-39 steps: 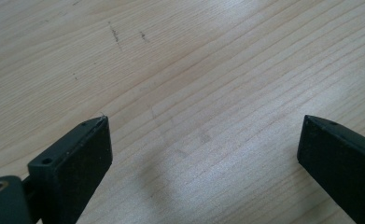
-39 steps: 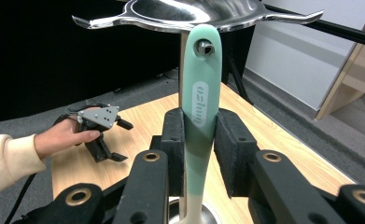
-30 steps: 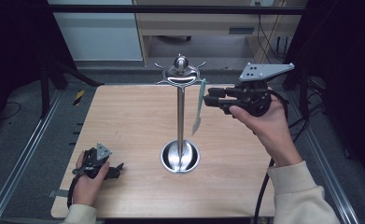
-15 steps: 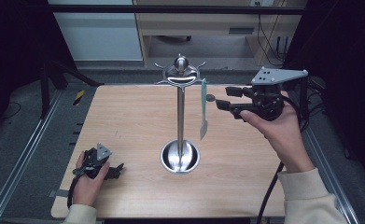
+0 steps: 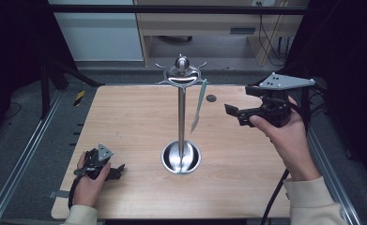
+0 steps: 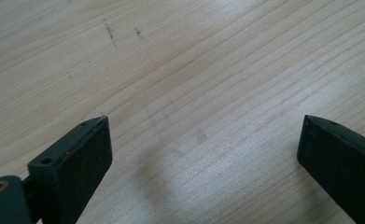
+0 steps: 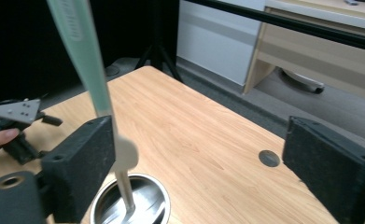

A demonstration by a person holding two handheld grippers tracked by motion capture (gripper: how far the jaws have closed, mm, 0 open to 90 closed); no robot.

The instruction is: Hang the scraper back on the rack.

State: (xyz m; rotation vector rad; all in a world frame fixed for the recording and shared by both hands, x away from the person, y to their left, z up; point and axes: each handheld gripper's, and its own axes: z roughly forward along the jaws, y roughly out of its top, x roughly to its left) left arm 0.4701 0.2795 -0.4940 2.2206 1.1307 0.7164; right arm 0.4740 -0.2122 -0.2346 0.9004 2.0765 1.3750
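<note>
Light wooden rectangular table (image 5: 125,117) with visible grain. Round polished-steel base of an upright stand (image 5: 181,158) rests near its centre. Small dark round grommet (image 5: 211,98) sits at far right.

The right gripper (image 5: 233,112), with the grey three-cornered plate on top, let go of the pale green toothbrush-like utensil (image 5: 197,110) and drew back to the right, away from the tall silver metal stand (image 5: 181,117). Its jaws, which were closed near the utensil one second ago, stood wide apart. The utensil hung free from the stand's top hook and swung slightly.
</note>
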